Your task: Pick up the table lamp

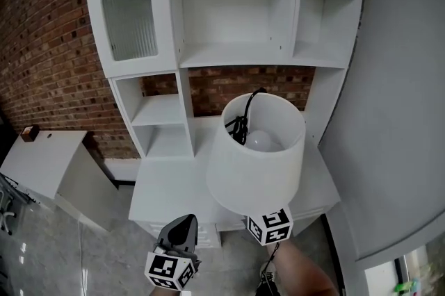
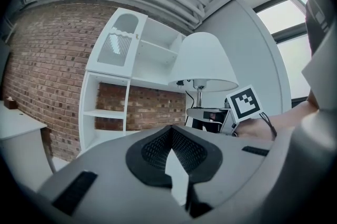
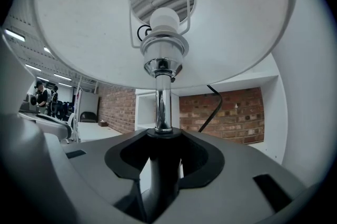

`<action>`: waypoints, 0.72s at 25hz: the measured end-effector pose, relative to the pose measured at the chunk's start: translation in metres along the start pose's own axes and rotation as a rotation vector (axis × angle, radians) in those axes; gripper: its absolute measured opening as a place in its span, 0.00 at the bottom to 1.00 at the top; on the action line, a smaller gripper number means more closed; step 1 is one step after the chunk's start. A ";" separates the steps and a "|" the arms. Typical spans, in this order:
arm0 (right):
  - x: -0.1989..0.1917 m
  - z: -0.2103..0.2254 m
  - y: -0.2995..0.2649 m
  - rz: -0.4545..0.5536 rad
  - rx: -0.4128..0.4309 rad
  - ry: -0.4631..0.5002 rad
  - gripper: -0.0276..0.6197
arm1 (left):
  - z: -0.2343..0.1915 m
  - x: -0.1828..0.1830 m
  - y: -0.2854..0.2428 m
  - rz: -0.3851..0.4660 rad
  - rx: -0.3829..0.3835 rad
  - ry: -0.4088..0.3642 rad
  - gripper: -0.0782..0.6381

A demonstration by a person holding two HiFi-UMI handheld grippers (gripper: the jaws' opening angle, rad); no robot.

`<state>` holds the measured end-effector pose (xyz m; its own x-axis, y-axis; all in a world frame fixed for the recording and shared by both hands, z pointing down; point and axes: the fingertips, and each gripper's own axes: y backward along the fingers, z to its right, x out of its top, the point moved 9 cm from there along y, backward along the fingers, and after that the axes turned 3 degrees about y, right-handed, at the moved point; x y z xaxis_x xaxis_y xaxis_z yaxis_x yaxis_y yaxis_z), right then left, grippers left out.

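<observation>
A white shelf unit [image 1: 229, 17] stands against a brick wall [image 1: 42, 58], with a white desk top [image 1: 167, 190] below it. The right gripper [image 3: 160, 139] has its jaws clamped on the dark lower part of the table lamp [image 1: 257, 155], whose chrome stem [image 3: 162, 102] and white shade [image 3: 237, 23] rise upright above them. The left gripper [image 2: 171, 133] has its jaws closed on nothing, beside the lamp and apart from it. The lamp appears lifted clear of the desk top, so the pick-up looks nearly done. Next it calls for a steady, upright hold, minding the black cord [image 3: 213, 110] that trails towards the shelves.
</observation>
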<state>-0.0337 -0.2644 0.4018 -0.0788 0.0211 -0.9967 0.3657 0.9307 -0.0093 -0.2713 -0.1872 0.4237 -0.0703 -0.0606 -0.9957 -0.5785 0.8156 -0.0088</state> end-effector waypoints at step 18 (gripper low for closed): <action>0.023 0.042 0.115 -0.022 0.006 -0.008 0.29 | 0.102 0.018 0.006 0.008 0.015 0.016 0.11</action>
<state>0.0456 -0.1724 0.3746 -0.0798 -0.0020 -0.9968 0.3695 0.9287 -0.0314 -0.1934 -0.1246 0.3960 -0.0877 -0.0627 -0.9942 -0.5655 0.8248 -0.0021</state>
